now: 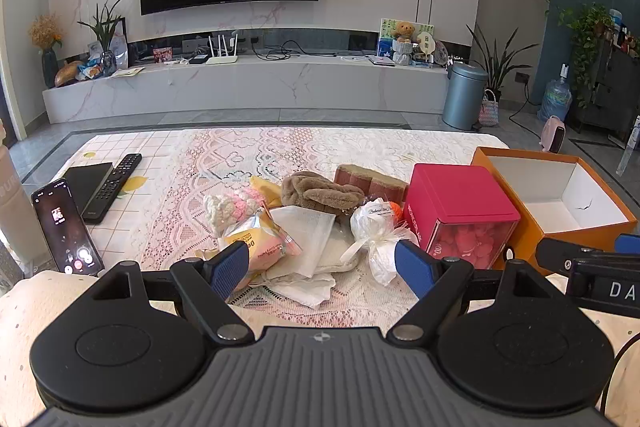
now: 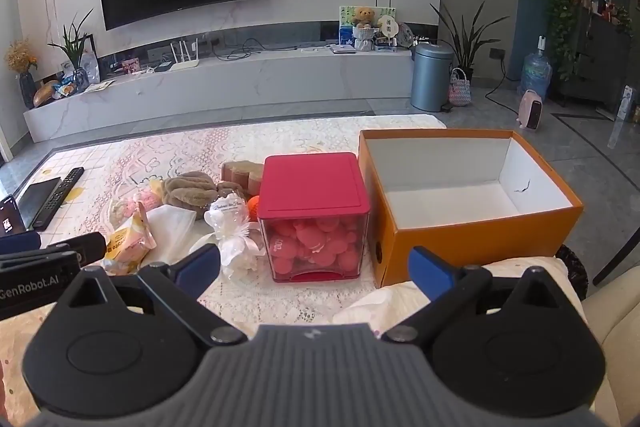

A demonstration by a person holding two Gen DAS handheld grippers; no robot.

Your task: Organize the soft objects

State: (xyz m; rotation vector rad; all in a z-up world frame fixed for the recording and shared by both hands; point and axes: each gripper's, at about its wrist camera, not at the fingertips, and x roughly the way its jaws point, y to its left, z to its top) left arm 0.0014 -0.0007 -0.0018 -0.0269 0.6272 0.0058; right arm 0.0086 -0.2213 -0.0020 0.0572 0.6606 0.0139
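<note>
Several soft things lie heaped mid-counter, left of the pink box (image 2: 314, 203) and the empty orange box (image 2: 468, 203): a brown plush (image 1: 320, 193), a crocheted piece (image 1: 230, 207), a snack packet (image 1: 256, 241). Both the left hand-held gripper (image 1: 322, 267) and right hand-held gripper (image 2: 316, 267) hover near the heap, spread wide, holding nothing. The plush looks light and squashy; pinching its bulky middle should hold best.

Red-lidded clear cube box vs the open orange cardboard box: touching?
Apart. The right wrist view shows a strip of lace tablecloth running between the red-lidded clear cube box and the open orange cardboard box.
</note>
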